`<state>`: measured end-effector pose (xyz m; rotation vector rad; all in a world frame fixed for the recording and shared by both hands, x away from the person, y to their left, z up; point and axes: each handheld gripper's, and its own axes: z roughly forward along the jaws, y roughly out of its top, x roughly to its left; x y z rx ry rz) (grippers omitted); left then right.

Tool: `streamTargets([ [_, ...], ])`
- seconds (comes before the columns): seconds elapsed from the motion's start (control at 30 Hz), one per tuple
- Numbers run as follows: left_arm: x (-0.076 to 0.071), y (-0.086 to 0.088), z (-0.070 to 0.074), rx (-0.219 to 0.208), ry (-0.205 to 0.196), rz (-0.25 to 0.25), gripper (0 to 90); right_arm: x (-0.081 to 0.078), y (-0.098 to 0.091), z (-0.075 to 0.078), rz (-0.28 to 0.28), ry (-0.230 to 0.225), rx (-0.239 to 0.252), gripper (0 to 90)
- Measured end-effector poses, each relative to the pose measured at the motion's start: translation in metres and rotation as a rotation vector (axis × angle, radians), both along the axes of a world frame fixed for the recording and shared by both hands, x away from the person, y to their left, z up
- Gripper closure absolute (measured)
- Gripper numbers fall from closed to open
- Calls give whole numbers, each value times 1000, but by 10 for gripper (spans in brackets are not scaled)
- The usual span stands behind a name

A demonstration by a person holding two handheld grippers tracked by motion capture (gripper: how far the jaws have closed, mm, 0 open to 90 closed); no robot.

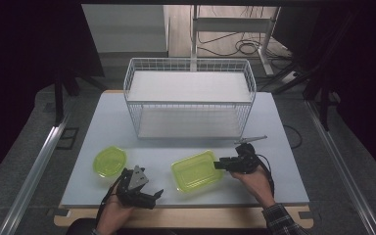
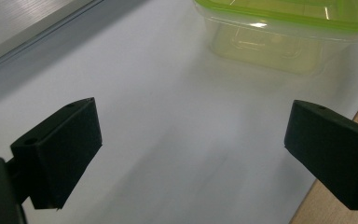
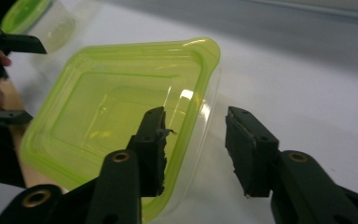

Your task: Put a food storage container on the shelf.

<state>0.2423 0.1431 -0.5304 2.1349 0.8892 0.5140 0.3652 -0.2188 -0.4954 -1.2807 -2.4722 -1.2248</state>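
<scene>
Pale grey tabletop [image 1: 112,117]; white wire basket [image 1: 188,98] at its far side.

Right tongs [image 3: 193,149]: jaws parted, straddling the rim of the green rectangular container [image 1: 197,171]; one jaw inside, one outside; contact with the rim cannot be told.

Left tongs [image 2: 191,154]: jaws wide apart, nothing between them, over bare tabletop; the rectangular container lies ahead, its top cut off in the left gripper view.

Round green container [image 1: 109,161]: beyond the left tongs, apart.
</scene>
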Motion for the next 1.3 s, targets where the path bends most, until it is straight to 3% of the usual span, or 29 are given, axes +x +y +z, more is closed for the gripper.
streamTargets([
  [0.23,0,0,0,1,0,-2,37,10,0,-8,9,136,78,699],
  [0.47,0,-1,0,7,-1,-6,37,10,-4,-8,29,227,171,798],
  [0.6,0,0,0,6,-2,-5,37,7,-4,-5,20,219,179,800],
  [0.73,0,0,0,3,-2,-1,37,5,-7,0,6,216,224,800],
  [1.3,0,1,2,-7,2,10,38,8,-16,47,-62,134,296,800],
])
